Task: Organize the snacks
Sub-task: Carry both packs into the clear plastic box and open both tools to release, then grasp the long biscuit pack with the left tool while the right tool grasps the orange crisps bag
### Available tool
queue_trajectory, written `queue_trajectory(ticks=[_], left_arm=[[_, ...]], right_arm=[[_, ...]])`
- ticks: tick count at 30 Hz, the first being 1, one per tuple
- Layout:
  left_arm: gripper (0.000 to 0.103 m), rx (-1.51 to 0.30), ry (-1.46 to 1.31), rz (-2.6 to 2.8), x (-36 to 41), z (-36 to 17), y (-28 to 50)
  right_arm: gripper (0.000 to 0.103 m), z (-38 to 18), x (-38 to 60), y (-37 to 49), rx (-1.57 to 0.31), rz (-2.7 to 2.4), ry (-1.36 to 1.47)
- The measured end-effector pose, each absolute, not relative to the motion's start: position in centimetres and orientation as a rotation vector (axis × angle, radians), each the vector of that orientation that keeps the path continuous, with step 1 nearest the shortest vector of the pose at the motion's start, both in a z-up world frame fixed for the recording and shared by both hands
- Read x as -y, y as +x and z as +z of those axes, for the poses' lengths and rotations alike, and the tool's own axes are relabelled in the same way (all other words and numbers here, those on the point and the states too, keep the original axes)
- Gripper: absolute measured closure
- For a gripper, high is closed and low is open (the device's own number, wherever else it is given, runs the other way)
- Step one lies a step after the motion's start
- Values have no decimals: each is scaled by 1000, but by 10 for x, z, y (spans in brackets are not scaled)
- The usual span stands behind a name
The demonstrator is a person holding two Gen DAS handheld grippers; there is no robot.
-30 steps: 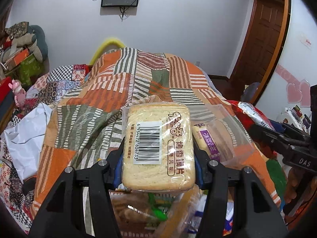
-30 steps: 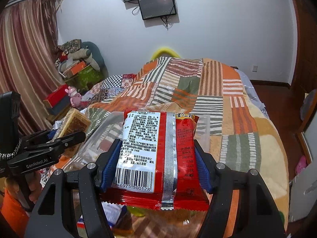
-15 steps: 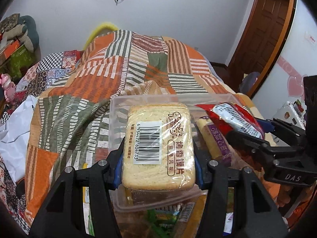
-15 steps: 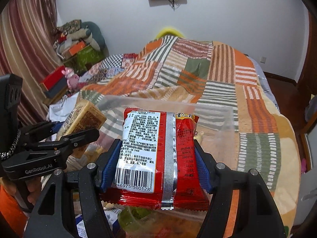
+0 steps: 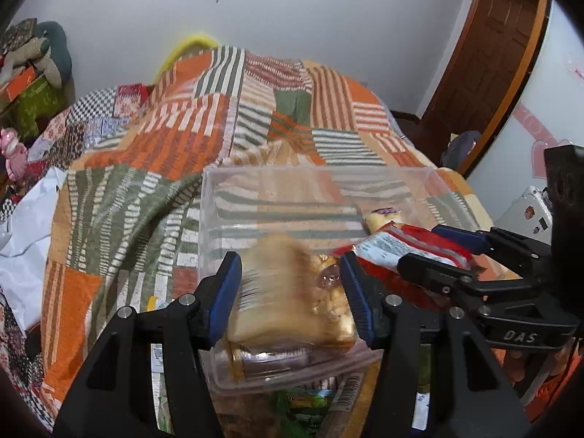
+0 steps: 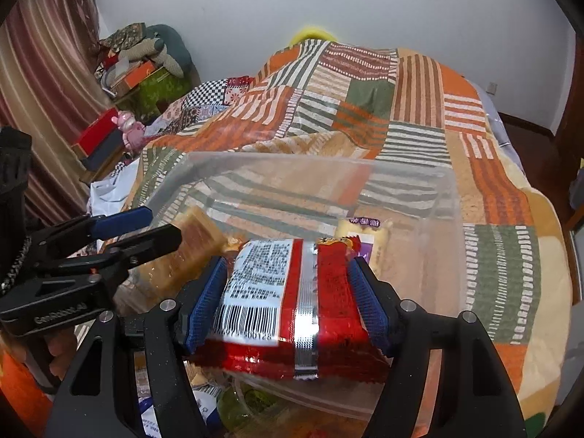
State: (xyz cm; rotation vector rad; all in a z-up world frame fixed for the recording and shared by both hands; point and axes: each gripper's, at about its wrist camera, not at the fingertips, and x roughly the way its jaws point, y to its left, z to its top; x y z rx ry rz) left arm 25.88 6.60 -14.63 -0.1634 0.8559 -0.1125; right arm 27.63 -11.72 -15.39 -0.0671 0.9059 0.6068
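Snacks are sitting over a clear plastic bin [image 5: 394, 179] that is resting on a bed under a striped patchwork blanket [image 5: 204, 127]. The left claw [image 5: 290, 288] is showing its blue pads on either side of a pale bread-slice packet [image 5: 281, 292], which is smeared by motion blur in the left wrist view; a gap seems to be showing at the right pad, so I cannot tell whether the pads are pressing the packet or letting it go. The packet is lying inside the near left part of the bin, its barcode only a streak. The right claw [image 6: 288, 295] is gripping a red snack pouch [image 6: 292, 299] by its sides, the printed white label and silver seam facing up, and is holding it just above the bin's near right part. Beyond the pouch, a pale cake bar with a purple label [image 6: 361, 230] is lying on the bin floor, partly hidden. More wrappers are poking out below the bin's near edge, cut off by the claw bodies and too cluttered to name. A person's fingers are barely showing behind each claw handle at the frame edges. The bin's near rim is mostly covered by the claws.
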Motion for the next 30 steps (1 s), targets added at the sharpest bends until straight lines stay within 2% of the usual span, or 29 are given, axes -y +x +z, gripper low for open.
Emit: queue_trajectory(ticks=[17, 30], left_arm=[[48, -798, -92, -99, -57, -111, 204], [48, -856, -105, -105, -51, -127, 162]], right_arm=[[37, -119, 144, 233, -788, 605, -101], [35, -136, 178, 198, -809, 577, -114]])
